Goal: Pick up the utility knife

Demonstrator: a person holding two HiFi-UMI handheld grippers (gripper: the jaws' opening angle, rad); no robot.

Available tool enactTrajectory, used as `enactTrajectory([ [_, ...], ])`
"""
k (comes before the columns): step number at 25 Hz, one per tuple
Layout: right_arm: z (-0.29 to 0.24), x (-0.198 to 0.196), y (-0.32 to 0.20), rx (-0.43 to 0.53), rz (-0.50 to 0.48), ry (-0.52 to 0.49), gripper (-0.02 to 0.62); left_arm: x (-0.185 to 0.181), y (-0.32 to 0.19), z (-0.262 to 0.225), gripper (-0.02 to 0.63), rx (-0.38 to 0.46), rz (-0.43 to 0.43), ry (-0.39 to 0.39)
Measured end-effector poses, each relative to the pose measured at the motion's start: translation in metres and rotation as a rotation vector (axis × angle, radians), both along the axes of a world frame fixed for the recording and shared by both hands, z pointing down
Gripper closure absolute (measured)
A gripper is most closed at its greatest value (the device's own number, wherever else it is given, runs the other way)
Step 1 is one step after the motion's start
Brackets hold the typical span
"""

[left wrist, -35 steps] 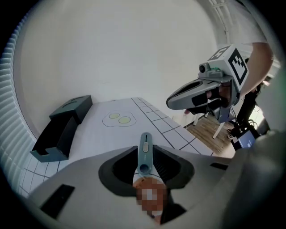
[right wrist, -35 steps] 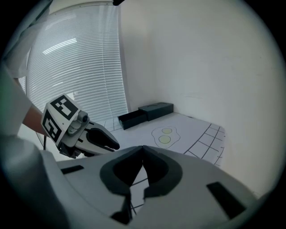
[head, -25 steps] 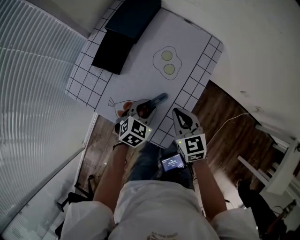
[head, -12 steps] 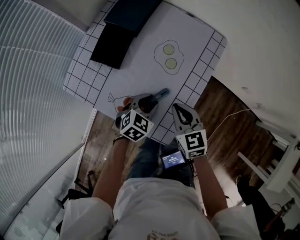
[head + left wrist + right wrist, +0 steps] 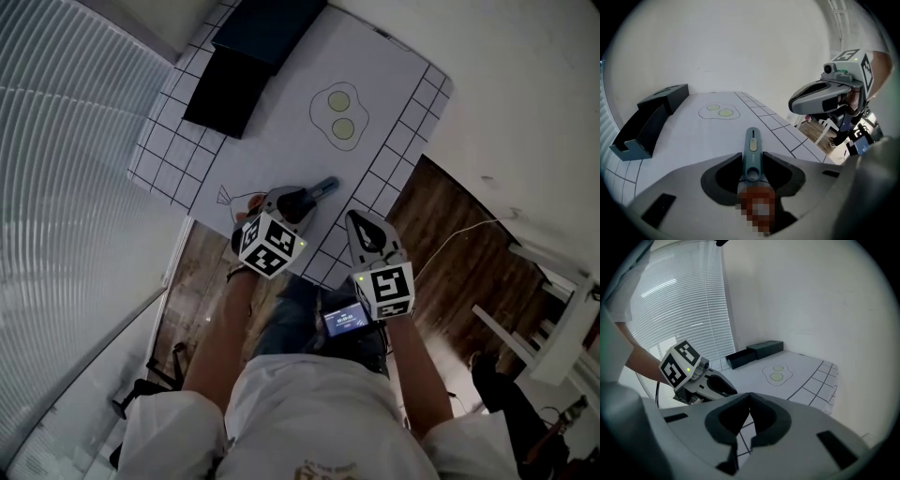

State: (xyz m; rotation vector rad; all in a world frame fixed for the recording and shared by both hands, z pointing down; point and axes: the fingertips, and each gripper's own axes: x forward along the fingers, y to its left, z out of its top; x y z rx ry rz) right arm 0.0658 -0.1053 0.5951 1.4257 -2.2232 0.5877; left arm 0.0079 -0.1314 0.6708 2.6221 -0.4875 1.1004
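We have the left gripper [image 5: 753, 161] angled down over the near part of the counter [image 5: 281, 141]. Its jaws have just been opening and stand wide. The utility knife [image 5: 752, 145] is right between them. It's a slim teal knife lying flat on the white mat, with its rear end tucked into the gap and its slider end pointing straight ahead, away from the gripper. The jaw tips sit just beside the knife's two flanks, and we can't see them squeezing it. The knife rests on the counter, not lifted.

To this gripper's right, and a little nearer the person, we see the right gripper [image 5: 749, 397] hovering over the gridded near edge of the mat. Its jaws are closed tip to tip with nothing between them. In its own view the left gripper's marker cube [image 5: 679, 363] shows off to the left, close by but not touching.

Further ahead of the left gripper, past the knife's tip, there's a fried-egg drawing [image 5: 719, 111] with two yellow yolks printed on the mat. Ahead and to the left, well apart from the knife, a black box [image 5: 225, 89] sits beside a dark blue one [image 5: 272, 23] at the far side of the counter.
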Motion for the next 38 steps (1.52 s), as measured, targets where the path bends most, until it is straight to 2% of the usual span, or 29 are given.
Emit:
enactTrajectory([
  [13, -0.013, 0.022, 0.011, 0.017, 0.057, 0.005, 0.589, 0.005, 0.005, -0.017, 0.466, 0.009, -0.011, 0.03],
  [22, -0.019, 0.022, 0.018, 0.02, 0.052, 0.005, 0.589, 0.003, 0.01, -0.045, 0.468, 0.051, -0.041, 0.097],
  [27, -0.019, 0.02, 0.022, 0.011, 0.057, -0.002, 0.589, -0.006, 0.025, -0.015, 0.467, -0.016, -0.026, 0.02],
  [33, -0.015, 0.023, 0.021, 0.005, 0.054, 0.003, 0.589, -0.006, 0.03, -0.001, 0.466, -0.032, 0.009, -0.036],
  [38, -0.011, 0.024, 0.015, 0.0, 0.063, -0.005, 0.589, -0.005, 0.033, 0.006, 0.459, 0.015, 0.065, -0.174],
])
